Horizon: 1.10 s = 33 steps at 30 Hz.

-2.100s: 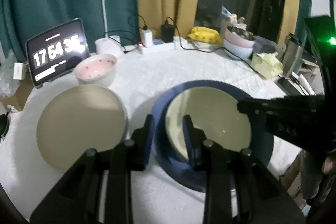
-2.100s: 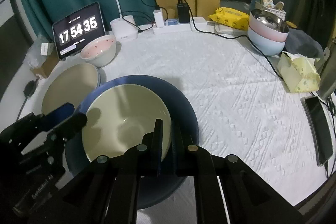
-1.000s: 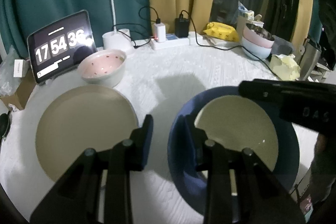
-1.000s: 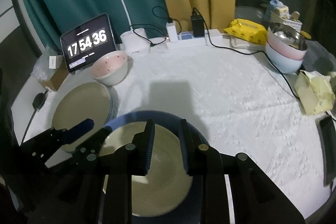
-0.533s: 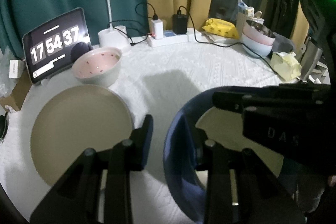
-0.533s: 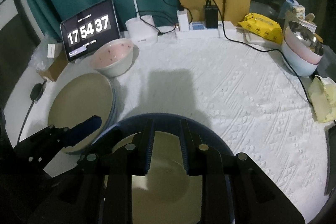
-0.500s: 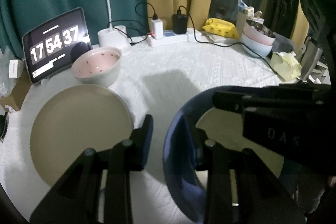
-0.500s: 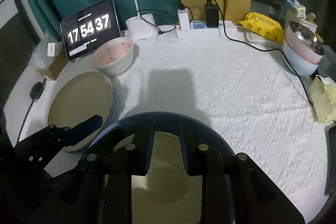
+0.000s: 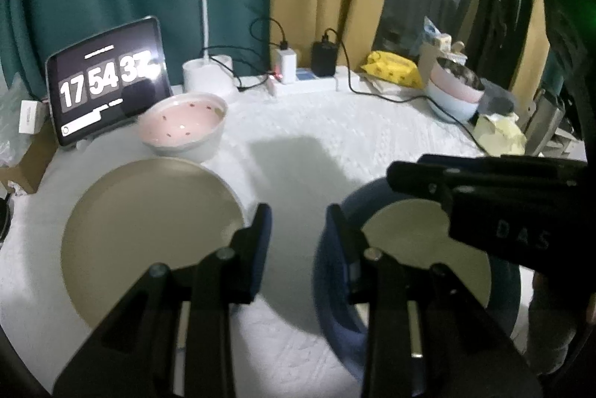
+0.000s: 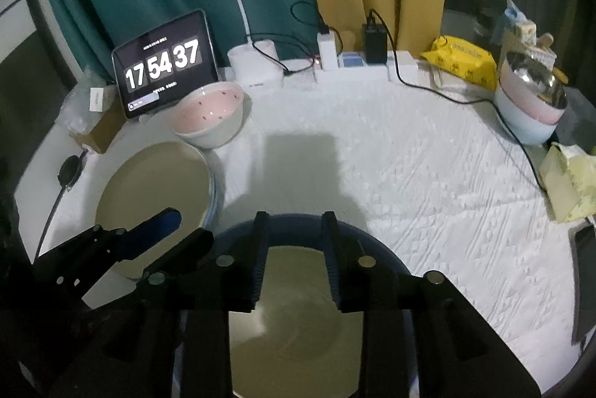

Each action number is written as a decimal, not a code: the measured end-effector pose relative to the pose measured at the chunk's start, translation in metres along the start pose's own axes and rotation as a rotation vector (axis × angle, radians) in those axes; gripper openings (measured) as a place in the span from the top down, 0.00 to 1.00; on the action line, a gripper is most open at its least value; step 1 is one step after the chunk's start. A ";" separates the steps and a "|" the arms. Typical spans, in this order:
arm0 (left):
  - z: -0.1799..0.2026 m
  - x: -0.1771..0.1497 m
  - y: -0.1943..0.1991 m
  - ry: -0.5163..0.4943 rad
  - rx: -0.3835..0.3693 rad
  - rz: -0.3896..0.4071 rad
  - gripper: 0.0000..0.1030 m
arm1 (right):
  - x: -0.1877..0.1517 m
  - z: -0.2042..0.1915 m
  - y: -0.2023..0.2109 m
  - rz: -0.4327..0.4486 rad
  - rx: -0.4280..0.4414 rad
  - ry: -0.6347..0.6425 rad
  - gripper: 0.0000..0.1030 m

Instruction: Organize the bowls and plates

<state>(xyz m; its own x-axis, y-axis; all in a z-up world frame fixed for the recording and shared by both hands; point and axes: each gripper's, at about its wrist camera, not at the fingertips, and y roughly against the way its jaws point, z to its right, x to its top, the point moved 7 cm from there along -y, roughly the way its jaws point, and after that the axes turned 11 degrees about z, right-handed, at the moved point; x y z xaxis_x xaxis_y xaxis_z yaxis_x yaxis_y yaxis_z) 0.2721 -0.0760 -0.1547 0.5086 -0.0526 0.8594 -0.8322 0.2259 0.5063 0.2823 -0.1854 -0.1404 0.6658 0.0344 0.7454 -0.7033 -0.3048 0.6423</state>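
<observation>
- Both cameras now sit farther back than two seconds ago, so the blue plate shows low and close in each view, with more bare cloth between it and the cream plate.
- On the right gripper the jaws have just been opening. They hang released above the blue plate's far rim, which shows through the gap, and nothing is pinched.
- On the left gripper the jaws are also released. White cloth fills the gap and the plate's left rim lies by the inner finger. I cannot tell whether they touch.
- A cream bowl sits inside the blue plate, near the front of the table.
- Progress looks early to middling. The cream plate already rests on another plate at the left, with the pink bowl just behind it. The blue plate and its bowl are probably still to be sorted.
- More bowls are stacked at the far right.
- The middle of the cloth is open for moving.
- The back is crowded by a tablet, a power strip and a trailing cable.
- A phone lies at the right edge.
</observation>
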 end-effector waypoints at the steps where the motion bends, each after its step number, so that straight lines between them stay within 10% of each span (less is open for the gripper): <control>1: -0.004 0.002 0.002 0.005 0.002 0.006 0.69 | 0.002 -0.002 0.000 0.003 0.000 0.003 0.70; 33: -0.150 0.054 0.019 0.137 0.079 0.099 0.53 | 0.061 -0.100 -0.039 0.027 -0.010 0.090 0.70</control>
<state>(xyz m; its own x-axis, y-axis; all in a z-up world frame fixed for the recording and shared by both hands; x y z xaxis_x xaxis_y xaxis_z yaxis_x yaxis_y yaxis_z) 0.3167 0.0711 -0.1093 0.4441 0.0999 0.8904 -0.8918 0.1456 0.4284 0.3254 -0.0762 -0.1019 0.6222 0.1115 0.7749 -0.7232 -0.2972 0.6234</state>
